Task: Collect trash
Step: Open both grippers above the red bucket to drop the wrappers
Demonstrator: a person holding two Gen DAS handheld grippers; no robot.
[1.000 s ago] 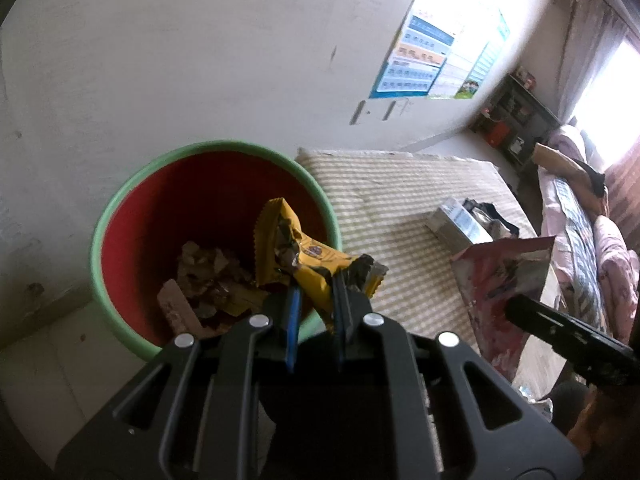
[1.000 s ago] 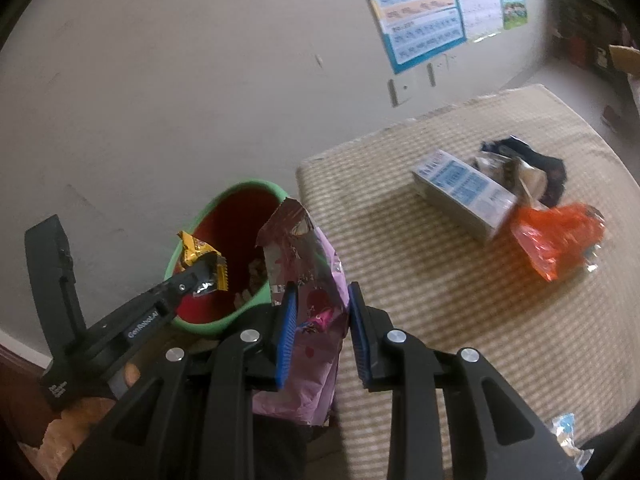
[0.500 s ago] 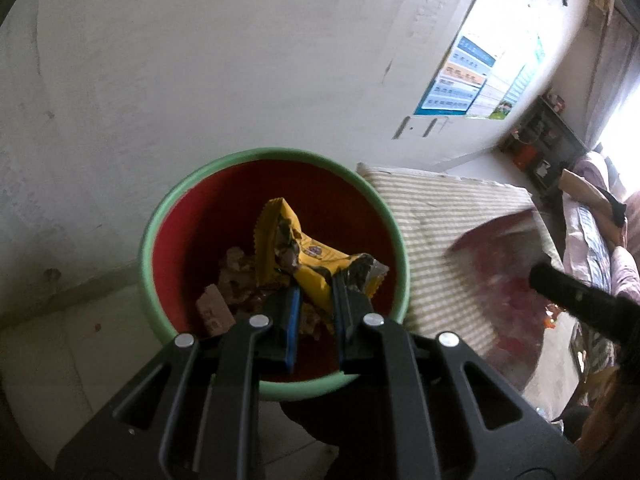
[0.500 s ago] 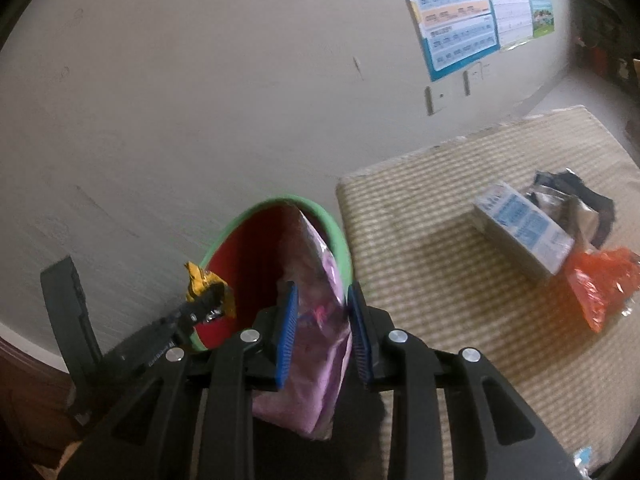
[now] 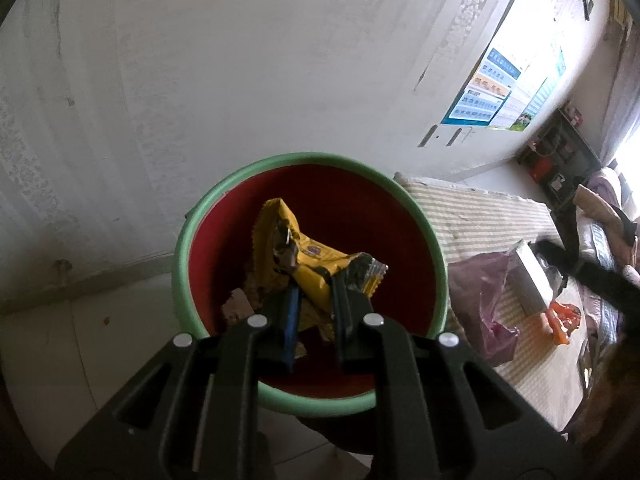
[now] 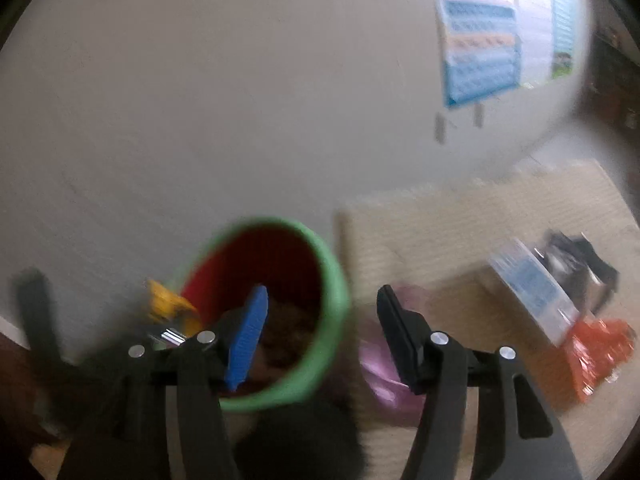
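A red bin with a green rim point(image 5: 400, 196) point(image 6: 332, 280) stands on the floor against the wall, with brown scraps inside. My left gripper point(image 5: 314, 296) is shut on a yellow wrapper point(image 5: 308, 256) and holds it over the bin's mouth; the wrapper also shows in the right wrist view point(image 6: 168, 308). My right gripper point(image 6: 320, 320) is open and empty, its jaws wide apart by the bin's right rim. The pink bag point(image 5: 480, 292) point(image 6: 380, 376) hangs loose at the table edge just right of the bin, outside it. The right wrist view is blurred.
A checked table point(image 5: 480, 216) point(image 6: 460, 240) beside the bin carries a white and blue box point(image 6: 536, 284), an orange wrapper point(image 6: 600, 352) and a black wrapper point(image 6: 580, 256). The wall with posters point(image 5: 492, 92) is close behind.
My right gripper has opened and let go of the pink bag, which dropped beside the bin. My left gripper has moved over the bin's middle with the yellow wrapper.
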